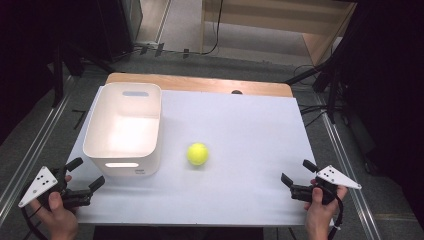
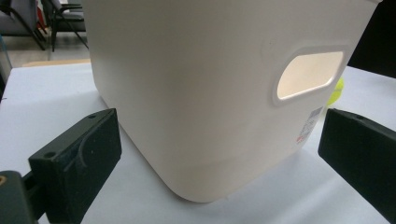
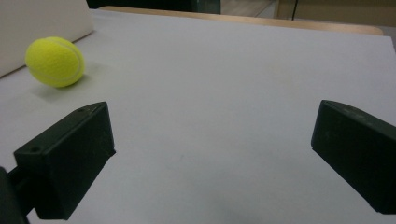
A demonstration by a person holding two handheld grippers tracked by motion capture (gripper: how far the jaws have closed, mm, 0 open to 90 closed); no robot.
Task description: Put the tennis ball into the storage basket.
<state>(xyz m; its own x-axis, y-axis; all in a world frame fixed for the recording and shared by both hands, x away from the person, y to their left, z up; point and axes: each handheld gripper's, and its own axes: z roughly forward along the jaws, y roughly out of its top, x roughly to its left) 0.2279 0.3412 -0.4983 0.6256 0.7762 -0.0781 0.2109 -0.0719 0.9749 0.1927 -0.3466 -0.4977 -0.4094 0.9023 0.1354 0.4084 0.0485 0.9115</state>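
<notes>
A white bin [image 1: 124,131] stands on the white table [image 1: 240,130], its near wall with a handle slot. A yellow tennis ball [image 1: 197,154] lies just right of the bin, apart from it. In the left gripper view the bin hides most of the ball. The left gripper [image 1: 85,175], jaws spread, sits near the bin's front-left corner. The right gripper [image 1: 295,172], jaws spread and holding nothing, rests well right of the bin, beyond the ball.

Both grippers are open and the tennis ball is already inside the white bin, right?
Not quite. The tennis ball sits on the table beside the white bin, as the high view shows. The left gripper and right gripper are indeed open.
</notes>
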